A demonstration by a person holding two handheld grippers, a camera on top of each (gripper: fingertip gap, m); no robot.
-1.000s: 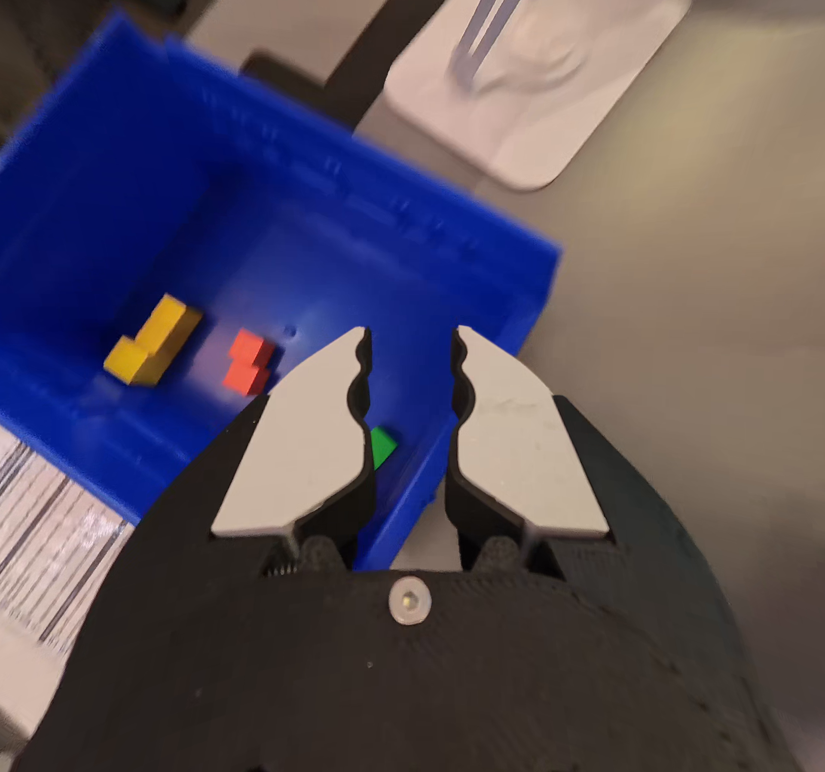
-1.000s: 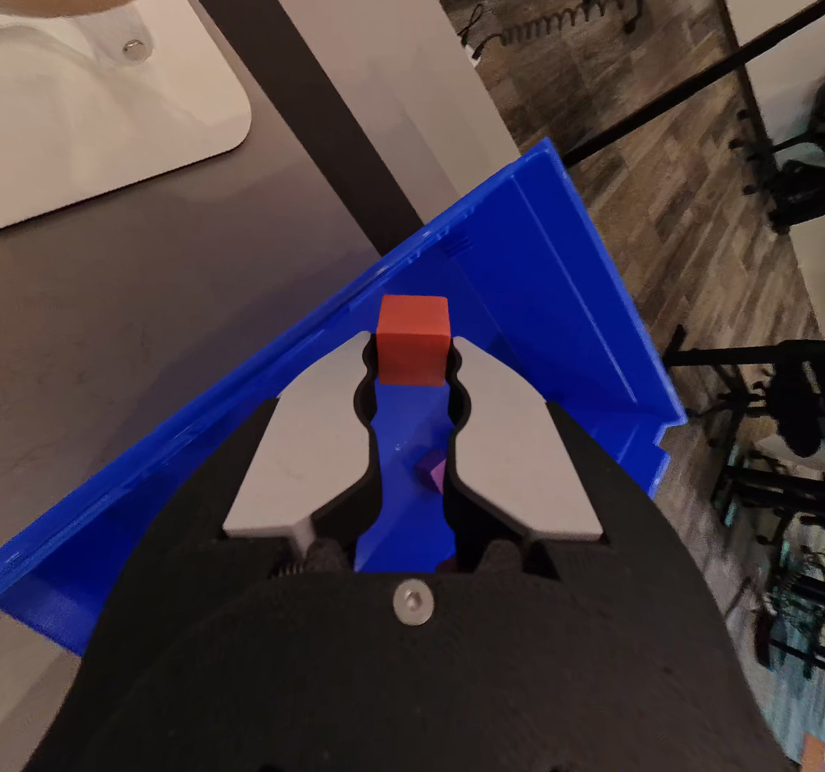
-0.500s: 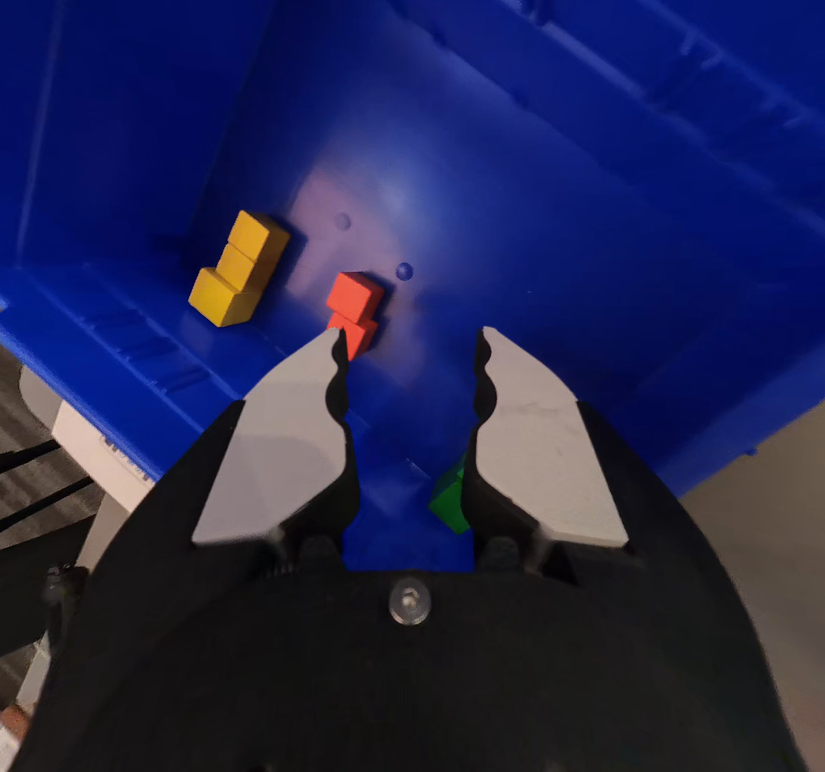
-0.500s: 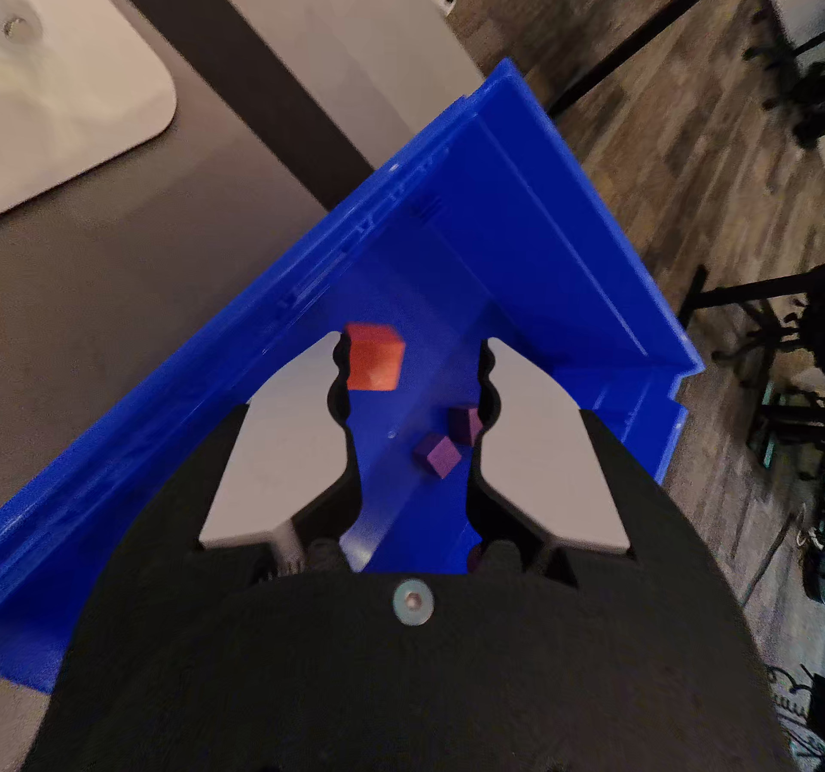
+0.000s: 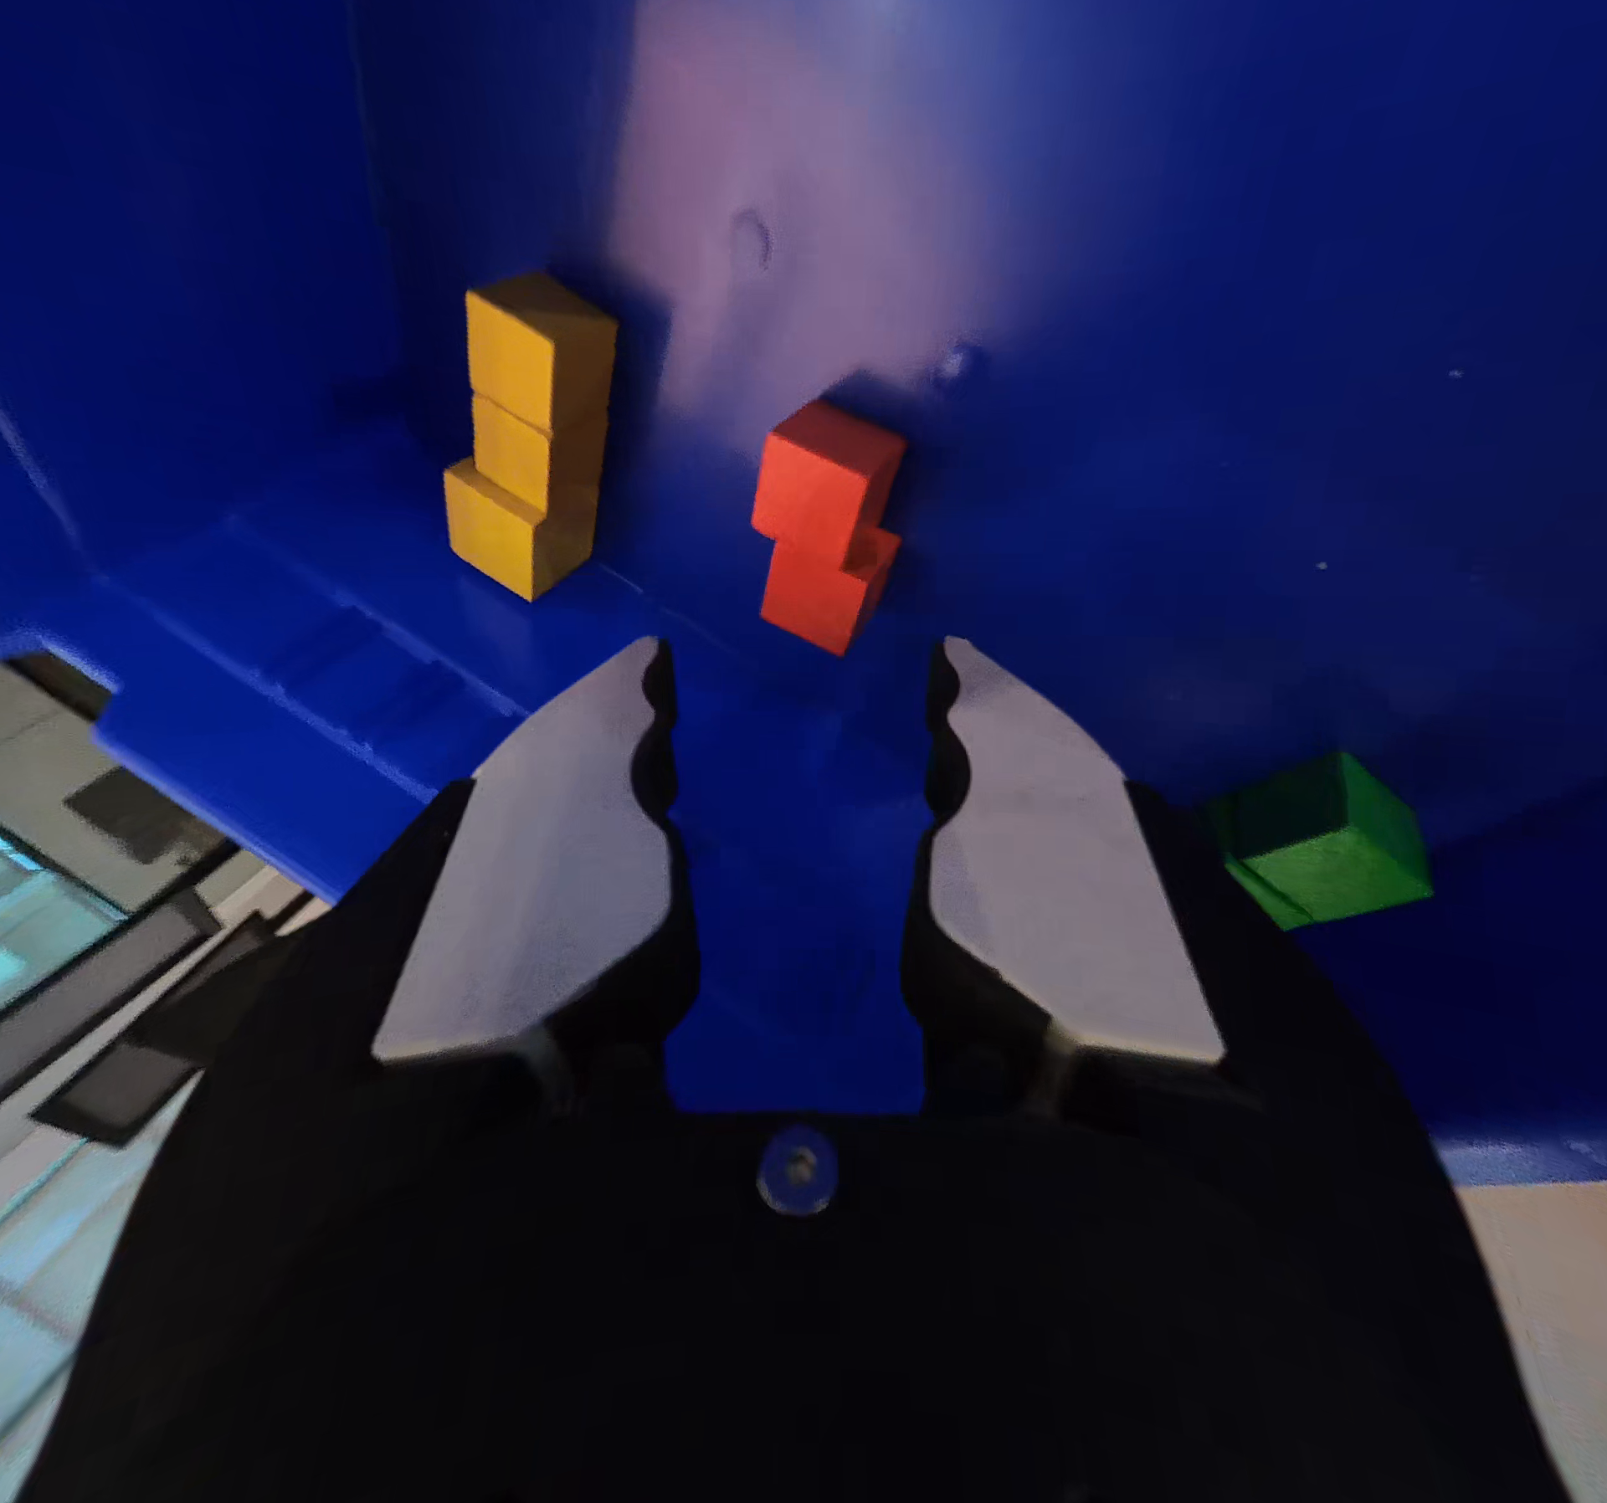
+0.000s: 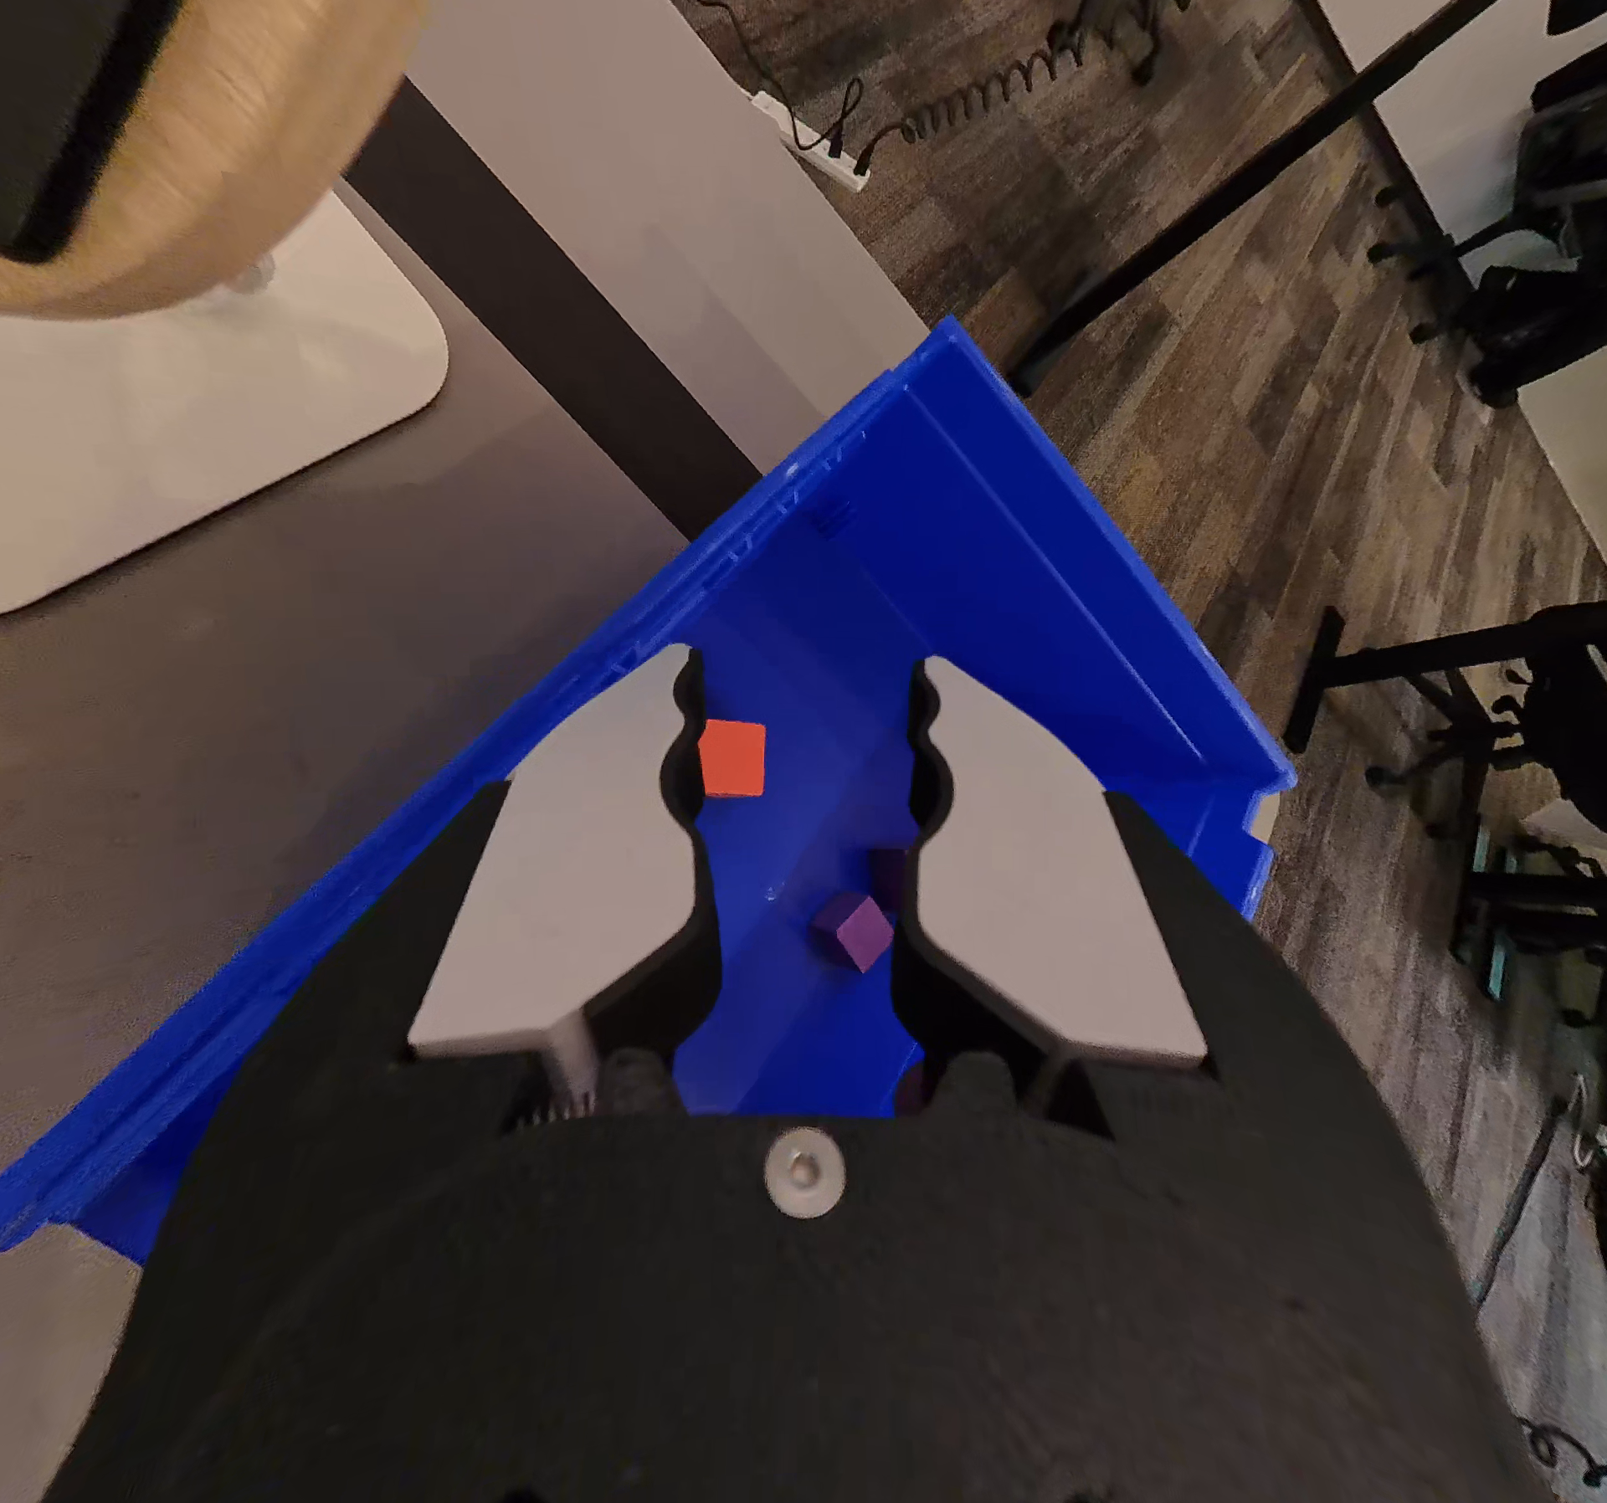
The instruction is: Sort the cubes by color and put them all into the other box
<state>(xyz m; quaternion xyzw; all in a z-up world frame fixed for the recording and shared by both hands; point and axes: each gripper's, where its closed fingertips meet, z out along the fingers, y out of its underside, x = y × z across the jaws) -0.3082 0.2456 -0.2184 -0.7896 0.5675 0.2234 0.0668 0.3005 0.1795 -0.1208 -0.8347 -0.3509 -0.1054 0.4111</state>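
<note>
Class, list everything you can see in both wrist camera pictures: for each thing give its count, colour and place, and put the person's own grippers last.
Small yellow cubes: three, yellow, touching in a row on the left-view bin floor.
Small red cubes: two, red, touching, right of the yellow ones.
Small green cube: one, green, alone at the right.
Blue plastic bin: one, blue, filling the left view.
Second blue plastic bin: one, blue, right view, on the grey table.
Lone red cube: one, red, in that bin.
Small purple cubes: at least two, purple, same bin.
White flat base: one, white, on the table.
Left gripper: open, empty.
Right gripper: open, empty.
</note>
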